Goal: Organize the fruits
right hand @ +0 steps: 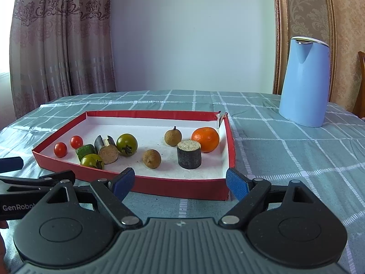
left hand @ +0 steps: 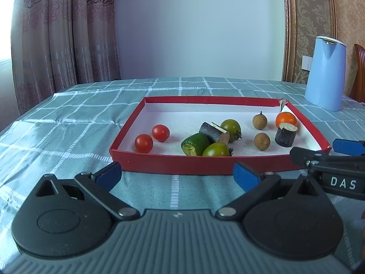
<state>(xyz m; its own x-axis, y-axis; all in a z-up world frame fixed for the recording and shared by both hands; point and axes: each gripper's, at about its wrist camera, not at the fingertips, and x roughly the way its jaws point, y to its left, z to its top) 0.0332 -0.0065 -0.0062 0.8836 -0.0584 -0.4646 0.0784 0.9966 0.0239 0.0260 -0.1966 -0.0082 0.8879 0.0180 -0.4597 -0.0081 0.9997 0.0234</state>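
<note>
A red tray (left hand: 198,164) (right hand: 178,188) with a white floor lies on the checked tablecloth. It holds two red cherry tomatoes (left hand: 143,143) (right hand: 60,149), two green tomatoes (left hand: 230,127) (right hand: 126,144), a green cucumber piece (left hand: 195,144) (right hand: 85,151), two dark sugarcane pieces (left hand: 285,134) (right hand: 189,156), two brown longans (left hand: 262,141) (right hand: 151,158) and an orange (left hand: 286,118) (right hand: 205,139). My left gripper (left hand: 178,177) is open and empty before the tray's near wall. My right gripper (right hand: 180,183) is open and empty at the tray's near right corner; it also shows in the left wrist view (left hand: 328,153).
A light blue kettle (left hand: 325,73) (right hand: 304,81) stands on the table behind and right of the tray. A curtain hangs at the left. A wooden chair (left hand: 360,73) stands at the far right. The table edge falls away at the left.
</note>
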